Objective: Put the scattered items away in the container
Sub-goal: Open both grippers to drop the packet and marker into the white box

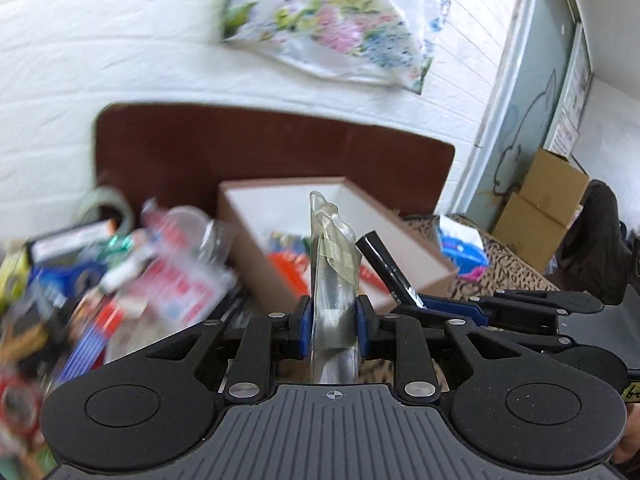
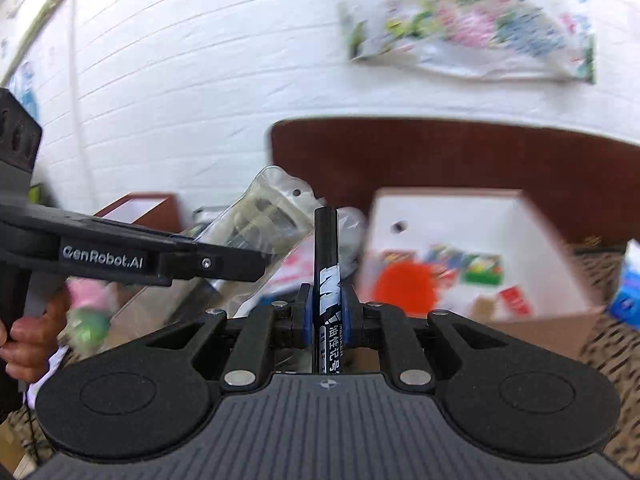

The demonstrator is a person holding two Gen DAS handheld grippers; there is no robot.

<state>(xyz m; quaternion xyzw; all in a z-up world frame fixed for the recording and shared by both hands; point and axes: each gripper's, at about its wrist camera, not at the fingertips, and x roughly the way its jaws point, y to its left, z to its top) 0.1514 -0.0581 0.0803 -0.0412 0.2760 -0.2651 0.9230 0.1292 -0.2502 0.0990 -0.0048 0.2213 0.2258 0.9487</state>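
White brick wall (image 1: 120,40); open box (image 1: 280,200) ahead. Left claw (image 1: 331,320) clamped on clear packet (image 1: 332,248); right claw (image 2: 326,312) clamped on black marker (image 2: 326,248), upright, nearer box.

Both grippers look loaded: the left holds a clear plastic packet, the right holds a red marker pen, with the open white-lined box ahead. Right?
Not quite. The right gripper is shut on a black marker pen, not a red one, as the right wrist view shows. The left gripper does hold the clear plastic packet, and the open white-lined box lies ahead.
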